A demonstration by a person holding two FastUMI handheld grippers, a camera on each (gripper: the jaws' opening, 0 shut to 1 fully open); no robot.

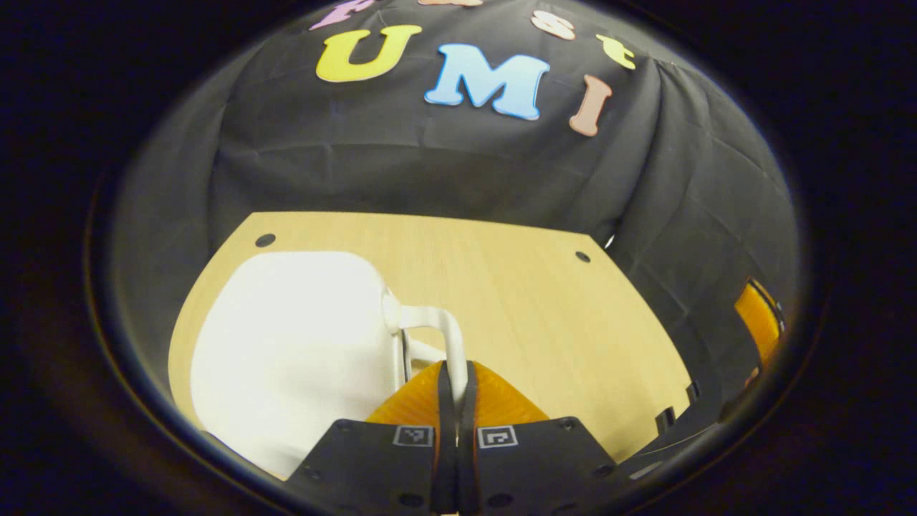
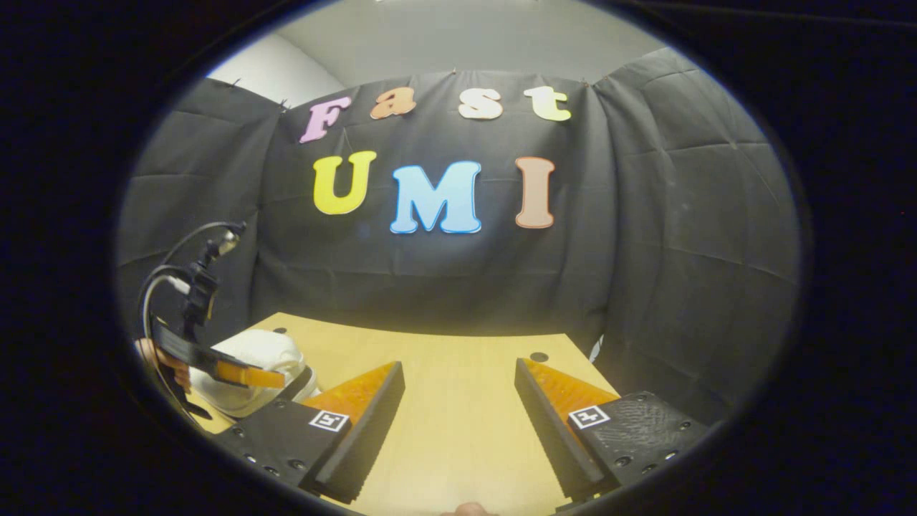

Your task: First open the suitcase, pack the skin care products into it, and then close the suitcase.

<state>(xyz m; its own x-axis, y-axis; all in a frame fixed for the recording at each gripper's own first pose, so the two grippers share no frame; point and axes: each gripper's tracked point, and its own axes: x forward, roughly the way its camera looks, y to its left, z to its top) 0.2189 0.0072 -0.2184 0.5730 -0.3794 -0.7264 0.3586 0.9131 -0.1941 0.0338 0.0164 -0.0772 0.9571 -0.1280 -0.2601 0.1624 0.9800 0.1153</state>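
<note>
Just ahead of my left tongs (image 1: pixel 454 387), which are pinching its looped white handle (image 1: pixel 443 331), the glossy white hard-shell suitcase (image 1: pixel 294 351) is lying closed on the pale wooden surface (image 1: pixel 544 315), while my right tongs (image 2: pixel 458 401) are hanging spread, well apart.

One white suitcase (image 1: pixel 294 351) lies on one wooden worktop (image 1: pixel 544 315), which has two dark holes; two grippers are present.

Light wood-grain table (image 1: pixel 544 315), two dark round holes near its far corners. White suitcase (image 1: pixel 286 351) lies flat on it, on the left part in the left gripper view; bare wood to the suitcase's right.
</note>
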